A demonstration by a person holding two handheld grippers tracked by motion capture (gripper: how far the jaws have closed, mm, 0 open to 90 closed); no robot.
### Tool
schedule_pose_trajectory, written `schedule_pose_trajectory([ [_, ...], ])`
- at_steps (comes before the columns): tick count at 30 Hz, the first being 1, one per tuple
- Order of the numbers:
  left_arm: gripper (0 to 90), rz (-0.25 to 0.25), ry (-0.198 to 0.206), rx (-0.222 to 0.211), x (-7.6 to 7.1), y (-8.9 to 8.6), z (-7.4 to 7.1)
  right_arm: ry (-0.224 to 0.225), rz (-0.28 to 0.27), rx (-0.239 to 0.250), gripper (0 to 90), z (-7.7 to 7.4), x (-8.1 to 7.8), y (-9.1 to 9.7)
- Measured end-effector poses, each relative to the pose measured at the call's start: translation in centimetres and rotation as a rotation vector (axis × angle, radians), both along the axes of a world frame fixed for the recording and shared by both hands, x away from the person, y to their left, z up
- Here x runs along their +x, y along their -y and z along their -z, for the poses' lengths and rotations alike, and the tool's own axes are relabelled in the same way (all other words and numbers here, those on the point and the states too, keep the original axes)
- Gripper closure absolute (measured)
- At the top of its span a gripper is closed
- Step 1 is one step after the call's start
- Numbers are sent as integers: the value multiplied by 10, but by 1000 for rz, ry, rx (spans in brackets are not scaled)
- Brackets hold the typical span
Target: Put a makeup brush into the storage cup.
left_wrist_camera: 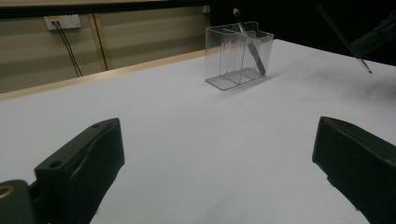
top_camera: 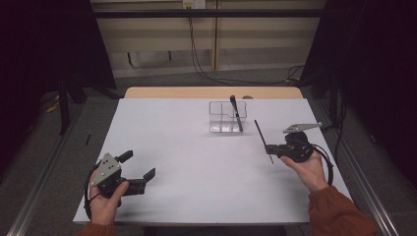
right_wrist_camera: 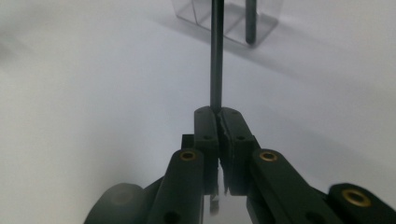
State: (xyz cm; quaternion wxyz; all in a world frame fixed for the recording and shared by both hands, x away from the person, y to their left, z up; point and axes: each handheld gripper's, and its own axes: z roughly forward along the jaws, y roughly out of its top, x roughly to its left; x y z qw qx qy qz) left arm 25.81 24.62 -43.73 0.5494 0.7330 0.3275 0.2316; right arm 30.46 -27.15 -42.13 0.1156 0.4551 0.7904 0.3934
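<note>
While the left hand (top_camera: 105,196) rests low at the near left of the desk (top_camera: 196,162), its left tool (top_camera: 139,166) stands wide open, holding nothing. Farther right, the right hand (top_camera: 310,169) holds the right tool (top_camera: 275,149) clamped on a thin dark rod (top_camera: 263,140), tilted above the desk. Beyond stands a clear divided holder (top_camera: 221,118) with a dark utensil (top_camera: 236,114); the rod's top end is cut off in the right tool's view.
</note>
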Motion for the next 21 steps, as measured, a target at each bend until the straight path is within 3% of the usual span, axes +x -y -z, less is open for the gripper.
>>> schedule_pose_trajectory([
  [4, 22, -1, 1, 0, 0, 0, 0, 86, 10, 35, 864, 1, -6, -1],
  [9, 23, 1, 4, 2, 0, 0, 0, 204, -4, 128, 864, -2, -12, -2],
  [11, 23, 0, 4, 2, 0, 0, 0, 225, -10, 149, 864, -3, -13, -2],
  [17, 23, 5, 7, 3, -1, 0, 0, 219, -33, 194, 863, 0, -13, -1],
  [21, 23, 12, 11, 5, -2, 1, -1, 221, -82, 225, 863, -5, -16, -4],
])
